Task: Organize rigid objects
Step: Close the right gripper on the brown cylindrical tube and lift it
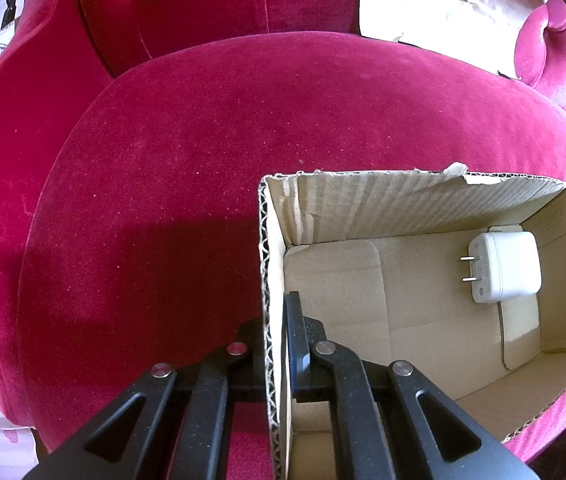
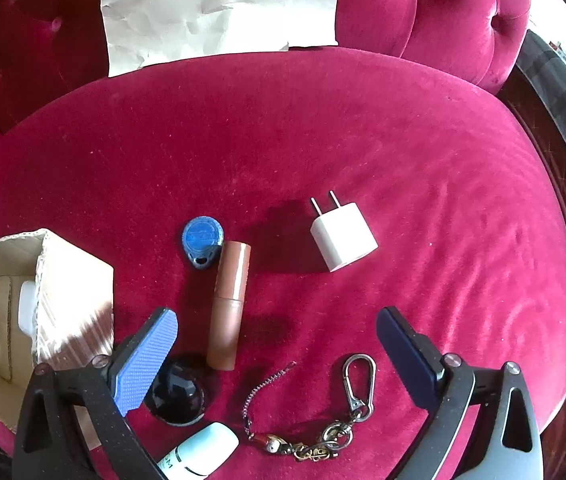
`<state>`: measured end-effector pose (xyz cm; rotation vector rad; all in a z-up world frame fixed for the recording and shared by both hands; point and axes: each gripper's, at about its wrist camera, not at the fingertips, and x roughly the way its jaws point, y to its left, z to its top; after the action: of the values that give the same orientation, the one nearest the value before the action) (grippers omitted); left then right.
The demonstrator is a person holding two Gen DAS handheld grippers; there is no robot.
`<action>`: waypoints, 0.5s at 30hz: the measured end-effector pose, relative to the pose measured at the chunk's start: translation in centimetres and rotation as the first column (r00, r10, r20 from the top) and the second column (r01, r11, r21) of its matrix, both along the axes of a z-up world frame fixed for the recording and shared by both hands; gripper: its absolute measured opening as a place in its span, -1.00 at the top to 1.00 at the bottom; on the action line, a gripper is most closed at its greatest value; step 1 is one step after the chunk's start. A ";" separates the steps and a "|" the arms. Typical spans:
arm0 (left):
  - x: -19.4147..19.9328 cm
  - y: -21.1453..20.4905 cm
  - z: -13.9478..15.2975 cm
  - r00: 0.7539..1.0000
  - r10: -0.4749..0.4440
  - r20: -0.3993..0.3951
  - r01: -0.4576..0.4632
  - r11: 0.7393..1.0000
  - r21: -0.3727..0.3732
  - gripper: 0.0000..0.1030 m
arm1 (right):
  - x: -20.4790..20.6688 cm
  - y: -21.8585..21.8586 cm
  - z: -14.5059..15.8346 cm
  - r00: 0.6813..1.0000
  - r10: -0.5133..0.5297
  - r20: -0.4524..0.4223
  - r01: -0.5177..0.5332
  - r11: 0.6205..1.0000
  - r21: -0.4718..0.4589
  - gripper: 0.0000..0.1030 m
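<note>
On crimson velvet seat cushion (image 2: 363, 140): open brown cardboard box (image 1: 423, 200) at left, one white rectangular plug adapter (image 1: 503, 266) already inside. Left gripper (image 1: 273, 336) clamped on box's near wall, one finger each side, steadying it. Right gripper (image 2: 277, 334) spread wide, empty, above loose items: small white cube charger (image 2: 343, 242), brown cylindrical tube (image 2: 229, 304), blue round key fob (image 2: 202, 242), metal carabiner keychain (image 2: 357, 380). Step, by my reading: choosing next pick. Next move calls for descent around tube or charger, then closing.

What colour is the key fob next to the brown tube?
Blue: the key fob beside the tube shows best in the right wrist view.
</note>
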<state>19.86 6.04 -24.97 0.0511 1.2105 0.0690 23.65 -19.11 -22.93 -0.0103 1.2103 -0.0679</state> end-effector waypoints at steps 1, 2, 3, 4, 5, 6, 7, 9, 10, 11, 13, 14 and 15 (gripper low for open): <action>0.0 0.0 0.0 1.000 0.000 0.000 0.000 1.000 0.000 0.91 | 0.1 0.1 -0.1 1.000 0.000 -0.004 0.000 1.000 -0.001 -0.92; 0.1 0.1 0.0 1.000 -0.001 -0.001 0.001 1.000 0.001 0.91 | 0.1 0.1 -0.3 1.000 0.001 -0.007 -0.001 1.000 0.002 -0.87; 0.0 0.1 0.1 1.000 -0.002 -0.001 0.002 1.000 0.001 0.91 | 0.1 0.2 -0.5 1.000 0.001 -0.009 -0.001 1.000 0.002 -0.85; 0.0 0.1 0.1 1.000 -0.001 -0.001 0.001 1.000 0.001 0.91 | 0.3 0.3 -0.6 1.000 -0.001 -0.013 0.001 1.000 0.000 -0.82; 0.0 -0.1 0.0 1.000 0.000 -0.001 0.000 1.000 0.001 0.91 | 0.4 0.3 -0.8 1.000 -0.003 -0.019 0.003 1.000 0.003 -0.75; 0.0 -0.1 0.0 1.000 0.000 -0.001 0.000 1.000 0.001 0.91 | 0.6 0.4 -1.0 1.000 -0.004 -0.020 0.005 1.000 0.011 -0.71; 0.0 -0.1 0.0 1.000 0.000 -0.001 0.000 1.000 0.001 0.91 | 0.8 0.4 -1.1 1.000 -0.007 -0.021 0.007 1.000 0.019 -0.65; 0.0 -0.1 0.0 1.000 0.000 -0.001 0.000 1.000 0.001 0.91 | 1.1 0.5 -1.4 1.000 -0.008 -0.028 0.009 1.000 0.024 -0.55; 0.0 -0.1 0.0 1.000 0.000 -0.001 0.000 1.000 0.001 0.91 | 1.2 0.6 -1.5 1.000 -0.008 -0.030 0.009 1.000 0.030 -0.47; 0.0 -0.1 0.0 1.000 0.000 -0.001 0.000 1.000 0.001 0.91 | 1.3 0.6 -1.6 0.999 -0.007 -0.032 0.008 0.999 0.037 -0.39; 0.0 -0.1 0.0 1.000 0.000 -0.001 0.000 1.000 0.000 0.91 | 1.5 0.8 -1.9 0.999 -0.004 -0.042 0.006 0.999 0.049 -0.27; 0.1 -0.1 0.0 1.000 0.001 -0.002 -0.001 1.000 -0.001 0.91 | 1.5 0.8 -2.0 0.999 -0.006 -0.041 0.008 0.999 0.047 -0.23; 0.1 0.0 0.0 1.000 0.001 -0.002 -0.001 1.000 -0.002 0.91 | 1.6 0.9 -2.0 0.999 -0.007 -0.038 0.008 0.999 0.047 -0.18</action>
<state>19.93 5.99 -24.95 0.0490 1.2126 0.0693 25.28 -18.21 -24.96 0.0342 1.2491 -0.0460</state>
